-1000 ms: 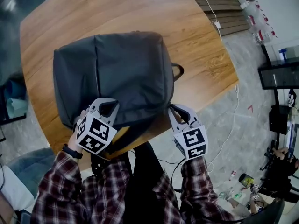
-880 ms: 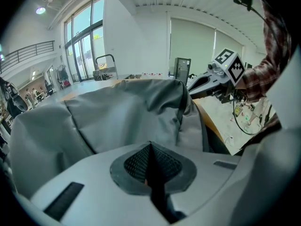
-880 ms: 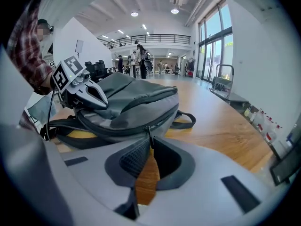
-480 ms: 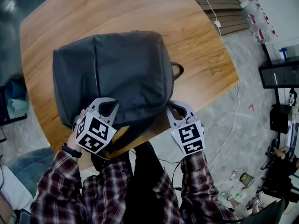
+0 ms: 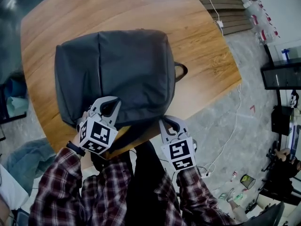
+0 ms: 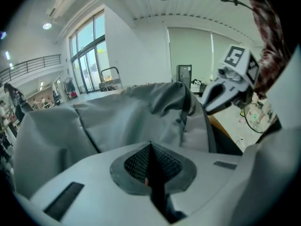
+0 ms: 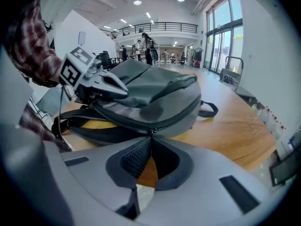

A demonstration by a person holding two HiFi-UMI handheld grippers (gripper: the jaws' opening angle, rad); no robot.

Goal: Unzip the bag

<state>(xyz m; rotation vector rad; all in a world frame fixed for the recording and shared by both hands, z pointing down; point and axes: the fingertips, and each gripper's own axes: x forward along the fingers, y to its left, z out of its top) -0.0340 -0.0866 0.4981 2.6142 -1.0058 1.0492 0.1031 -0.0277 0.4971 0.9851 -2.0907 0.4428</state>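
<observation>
A dark grey backpack (image 5: 117,69) lies flat on the round wooden table (image 5: 207,55), its zipped side toward me. My left gripper (image 5: 107,108) is shut on the bag's fabric at the near left edge; in the left gripper view the closed jaws (image 6: 150,146) pinch dark material, with grey cloth (image 6: 141,117) bulging beyond. My right gripper (image 5: 169,125) sits at the near right corner, shut on the zipper pull (image 7: 150,132), which meets the tips of its jaws (image 7: 150,138). The closed zipper line (image 7: 183,116) runs along the bag's side. Black straps (image 7: 89,126) hang below.
The bag's carry loop (image 5: 180,72) sticks out on the right. The table's near edge (image 5: 207,105) drops to a grey floor with a white cable (image 5: 233,126). Bottles (image 5: 256,13) and a black shelf (image 5: 282,76) stand far right; blue cloth (image 5: 11,105) lies left.
My right gripper has slid left and toward me along the bag's near edge, shut throughout. The left gripper kept its hold; the bag shifted slightly.
</observation>
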